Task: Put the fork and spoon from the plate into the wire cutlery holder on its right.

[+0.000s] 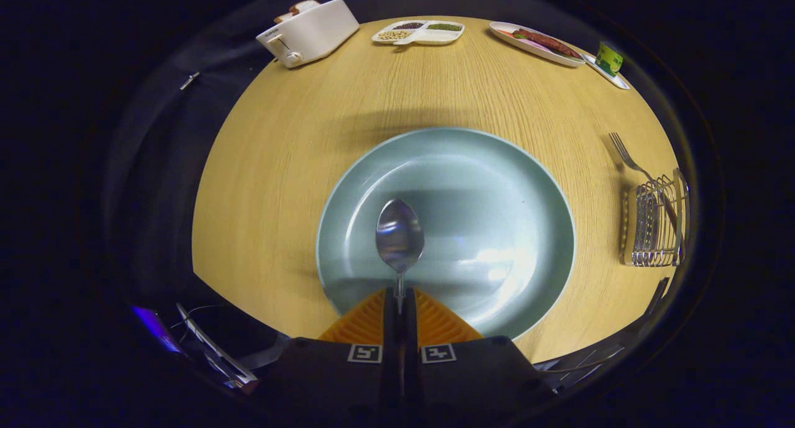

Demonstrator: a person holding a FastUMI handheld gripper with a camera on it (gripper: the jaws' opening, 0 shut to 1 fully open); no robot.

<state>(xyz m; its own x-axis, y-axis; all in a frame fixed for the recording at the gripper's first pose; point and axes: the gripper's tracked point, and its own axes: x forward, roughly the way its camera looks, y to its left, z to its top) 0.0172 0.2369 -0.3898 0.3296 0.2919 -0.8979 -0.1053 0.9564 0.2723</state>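
Observation:
My gripper (399, 299) is shut on the handle of a metal spoon (399, 234), whose bowl points forward above the pale green plate (497, 186). The plate lies on the wooden table just ahead of the fingers and holds nothing else that I can see. To the plate's right stands the wire cutlery holder (653, 223). A fork (628, 158) sits in it, tines sticking out at a slant toward the far side.
At the far edge of the wooden table (298, 142) stand a white toaster (308, 31), a divided white tray (418, 33) with beans, a white plate (538, 43) with food and a small green container (608, 59).

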